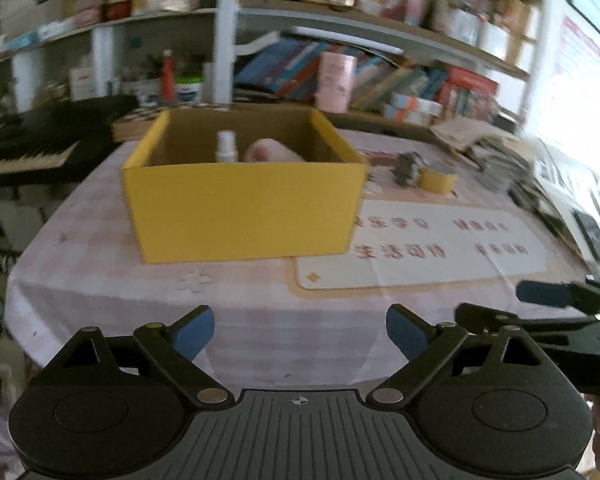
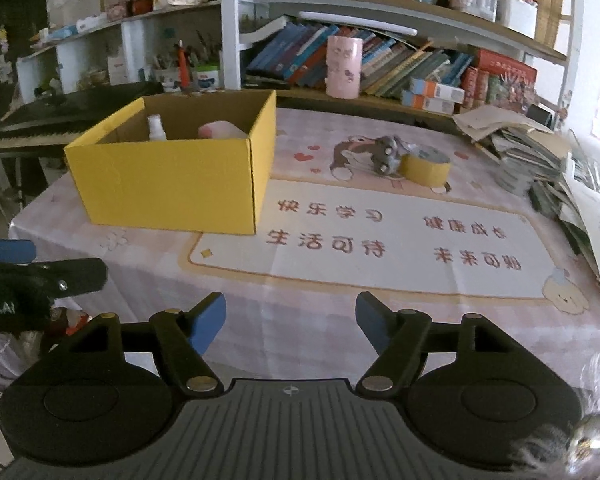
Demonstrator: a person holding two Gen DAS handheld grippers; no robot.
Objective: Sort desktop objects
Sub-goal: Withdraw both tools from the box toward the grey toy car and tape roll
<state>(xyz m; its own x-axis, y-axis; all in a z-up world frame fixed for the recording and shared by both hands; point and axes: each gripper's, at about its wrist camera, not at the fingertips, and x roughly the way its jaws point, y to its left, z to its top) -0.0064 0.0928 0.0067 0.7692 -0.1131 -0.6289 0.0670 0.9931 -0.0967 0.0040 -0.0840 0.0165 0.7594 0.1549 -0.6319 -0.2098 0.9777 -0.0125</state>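
Observation:
A yellow cardboard box (image 1: 240, 208) (image 2: 168, 184) stands open on the table's left half. Inside it are a small white spray bottle (image 1: 225, 147) (image 2: 156, 128) and a pink roll (image 1: 270, 151) (image 2: 220, 131). To the right of the box lie a grey toy car (image 2: 386, 155) (image 1: 408, 168) and a roll of yellow tape (image 2: 425, 167) (image 1: 438, 178), touching each other. My left gripper (image 1: 300, 334) is open over the table's near edge, nothing between its blue pads. My right gripper (image 2: 291, 322) is open too, empty, and sits beside the left one.
A pink tablecloth with a printed mat (image 2: 380, 240) covers the table. A heap of papers and books (image 2: 548, 168) fills the right side. A keyboard (image 2: 60, 120) sits behind left. Shelves with books and a pink cup (image 2: 343, 66) rise at the back.

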